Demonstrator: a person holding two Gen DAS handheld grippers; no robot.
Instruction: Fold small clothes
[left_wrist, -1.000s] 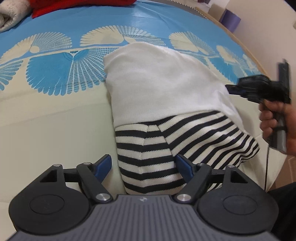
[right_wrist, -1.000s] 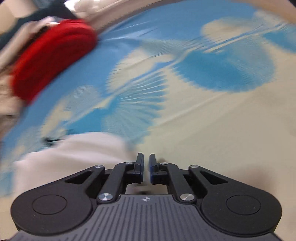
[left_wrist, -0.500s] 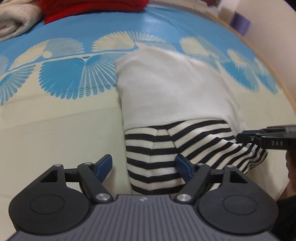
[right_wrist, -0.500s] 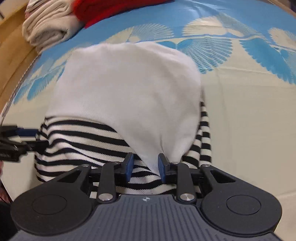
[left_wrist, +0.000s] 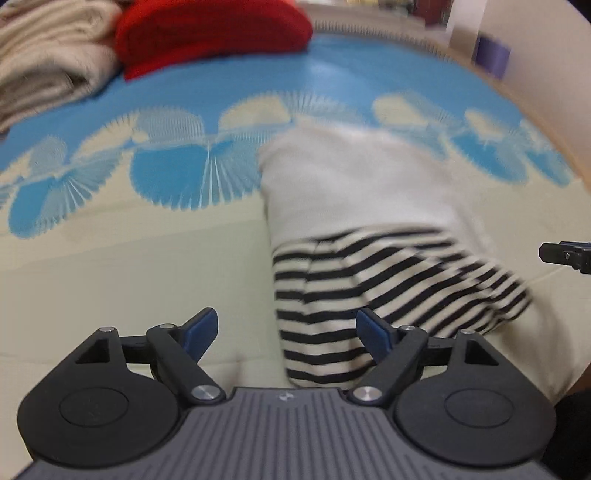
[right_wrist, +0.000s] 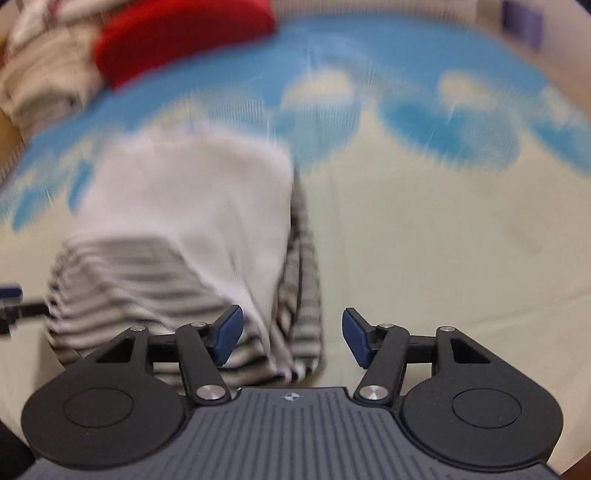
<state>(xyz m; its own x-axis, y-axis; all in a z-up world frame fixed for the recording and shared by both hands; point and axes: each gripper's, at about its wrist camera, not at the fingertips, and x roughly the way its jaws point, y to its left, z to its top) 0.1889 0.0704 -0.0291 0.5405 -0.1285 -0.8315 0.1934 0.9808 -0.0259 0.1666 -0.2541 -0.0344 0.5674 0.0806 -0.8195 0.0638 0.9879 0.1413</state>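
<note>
A small garment with a white body (left_wrist: 354, 184) and black-and-white striped sleeves (left_wrist: 369, 280) lies partly folded on the blue and cream patterned bedsheet (left_wrist: 147, 258). My left gripper (left_wrist: 288, 330) is open, its fingers astride the near end of a striped sleeve. My right gripper (right_wrist: 291, 332) is open, just above the garment's near right corner (right_wrist: 295, 354); the white body (right_wrist: 192, 199) lies ahead. The right gripper's tip shows at the right edge of the left wrist view (left_wrist: 565, 254). The right wrist view is blurred.
A folded red garment (left_wrist: 214, 33) and a beige folded stack (left_wrist: 48, 55) lie at the far side of the bed. A purple object (left_wrist: 491, 55) stands at the far right by the wall. The bed's edge runs along the right.
My right gripper opened wide and let go of the white fabric it pinched half a second ago. Both grippers pulled back a little. The garment lies as it did.
</note>
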